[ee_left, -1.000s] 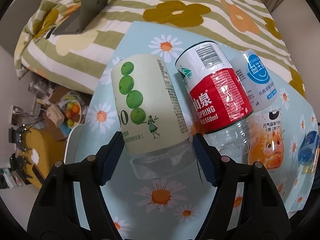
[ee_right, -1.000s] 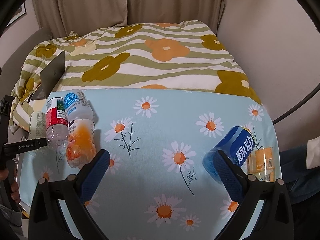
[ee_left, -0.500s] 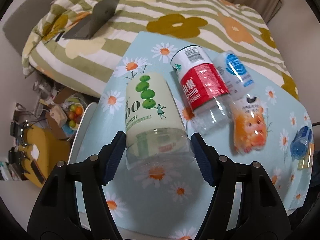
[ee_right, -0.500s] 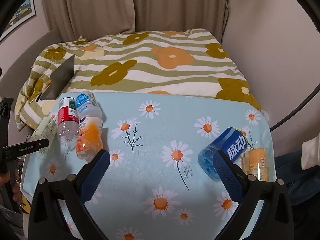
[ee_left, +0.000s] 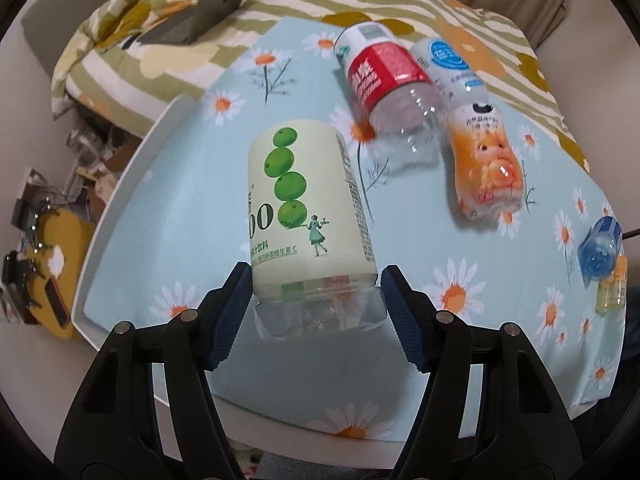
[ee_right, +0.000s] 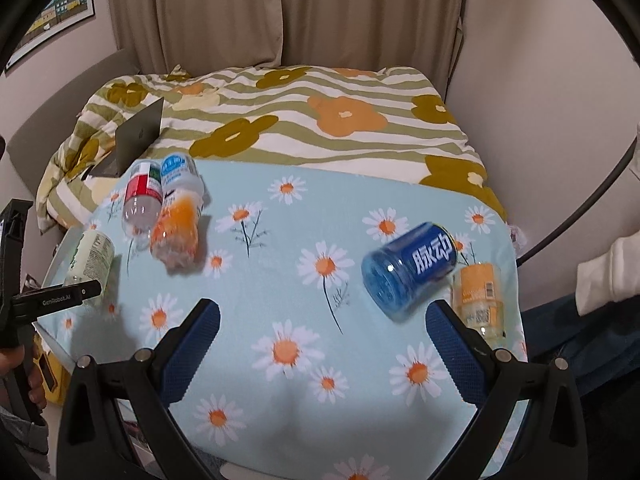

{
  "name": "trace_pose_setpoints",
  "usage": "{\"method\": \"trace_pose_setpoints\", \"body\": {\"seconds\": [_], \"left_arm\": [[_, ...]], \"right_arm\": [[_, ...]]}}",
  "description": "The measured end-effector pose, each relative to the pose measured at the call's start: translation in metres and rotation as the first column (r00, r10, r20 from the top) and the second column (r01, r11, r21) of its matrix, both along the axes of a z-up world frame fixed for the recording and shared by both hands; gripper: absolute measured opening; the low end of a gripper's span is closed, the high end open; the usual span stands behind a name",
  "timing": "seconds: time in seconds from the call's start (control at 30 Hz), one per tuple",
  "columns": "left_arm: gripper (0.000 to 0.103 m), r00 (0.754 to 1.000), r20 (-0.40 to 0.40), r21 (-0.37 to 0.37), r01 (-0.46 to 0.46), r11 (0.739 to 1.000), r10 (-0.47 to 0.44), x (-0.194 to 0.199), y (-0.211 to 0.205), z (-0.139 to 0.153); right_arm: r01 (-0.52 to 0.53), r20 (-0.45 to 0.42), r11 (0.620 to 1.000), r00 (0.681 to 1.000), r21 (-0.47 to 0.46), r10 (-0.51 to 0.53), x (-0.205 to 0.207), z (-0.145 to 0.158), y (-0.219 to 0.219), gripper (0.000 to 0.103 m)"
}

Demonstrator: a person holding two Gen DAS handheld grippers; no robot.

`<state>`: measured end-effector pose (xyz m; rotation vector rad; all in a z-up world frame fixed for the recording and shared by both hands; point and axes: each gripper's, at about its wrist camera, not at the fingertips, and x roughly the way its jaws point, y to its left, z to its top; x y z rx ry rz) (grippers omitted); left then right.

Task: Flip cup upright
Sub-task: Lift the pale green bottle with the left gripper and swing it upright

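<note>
Two blue ribbed pads of the left gripper (ee_left: pixel 318 312) clench the clear lower end of the green-label cup (ee_left: pixel 306 216), a cut plastic bottle that is held off the daisy cloth (ee_left: pixel 180 208), near the table's left edge. The right gripper (ee_right: pixel 322 344) hangs above the cloth with its jaws spread wide and nothing between them. The grip sits on thin, smooth, round plastic, so I judge the cup may slip or crumple while it turns, or tip when it is set down on soft cloth. The red-label cup (ee_left: pixel 380 76) and the orange cup (ee_left: pixel 486 164) lie on their sides close together, the blue cup (ee_right: pixel 408 266) well apart.
</note>
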<state>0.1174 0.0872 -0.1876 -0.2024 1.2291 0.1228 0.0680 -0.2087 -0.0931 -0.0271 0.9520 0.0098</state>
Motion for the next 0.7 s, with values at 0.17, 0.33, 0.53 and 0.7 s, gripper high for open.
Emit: {"method": "trace_pose_setpoints", "body": {"seconds": [0.17,0.33,0.53,0.7], "left_arm": [[0.072,1.0,-0.023,0.019,-0.003,1.0,0.003,0.004,0.0,-0.007],[0.081,1.0,-0.027,0.028,0.0,1.0,0.001,0.018,0.003,-0.009],[0.084,0.999,-0.039,0.002,-0.005,1.0,0.005,0.03,0.011,-0.014],[0.084,0.999,-0.048,-0.018,-0.002,1.0,0.001,0.038,0.016,-0.017]], "right_arm": [[-0.01,-0.003,1.0,1.0,-0.015,0.009,-0.006,-0.003,-0.002,0.103],[-0.001,-0.015,1.0,1.0,-0.018,0.001,-0.005,-0.007,-0.003,0.103],[0.017,-0.032,1.0,0.999,-0.021,-0.018,0.001,-0.011,-0.002,0.103],[0.021,-0.04,1.0,0.999,-0.022,-0.021,0.007,-0.014,0.002,0.103]]}}
